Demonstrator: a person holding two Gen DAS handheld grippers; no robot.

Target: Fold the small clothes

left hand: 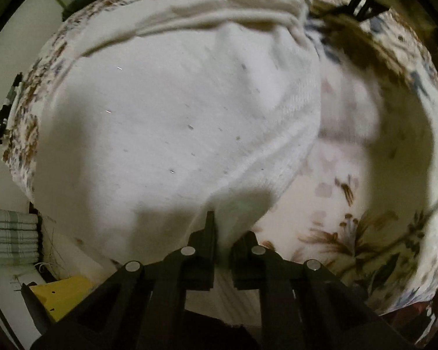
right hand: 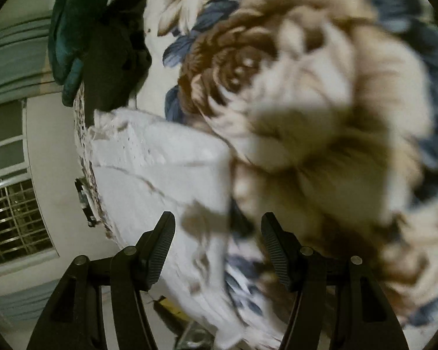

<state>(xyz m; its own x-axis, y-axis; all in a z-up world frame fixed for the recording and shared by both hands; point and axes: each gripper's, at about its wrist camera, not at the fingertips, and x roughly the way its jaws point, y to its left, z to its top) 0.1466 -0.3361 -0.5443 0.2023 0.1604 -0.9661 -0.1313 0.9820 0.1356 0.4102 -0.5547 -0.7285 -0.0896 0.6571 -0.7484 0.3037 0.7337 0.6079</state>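
Observation:
A white knit garment lies spread on a floral bedsheet and fills most of the left wrist view. My left gripper is shut on the garment's near edge, with a fold of white cloth pinched between the fingers. In the right wrist view the same white garment lies at the left, partly folded. My right gripper is open and empty, just above the sheet beside the garment's right edge.
A dark green cloth and a black garment lie at the bed's far edge. A yellow object and a folded checked cloth sit below the bed at left. A barred window is on the wall.

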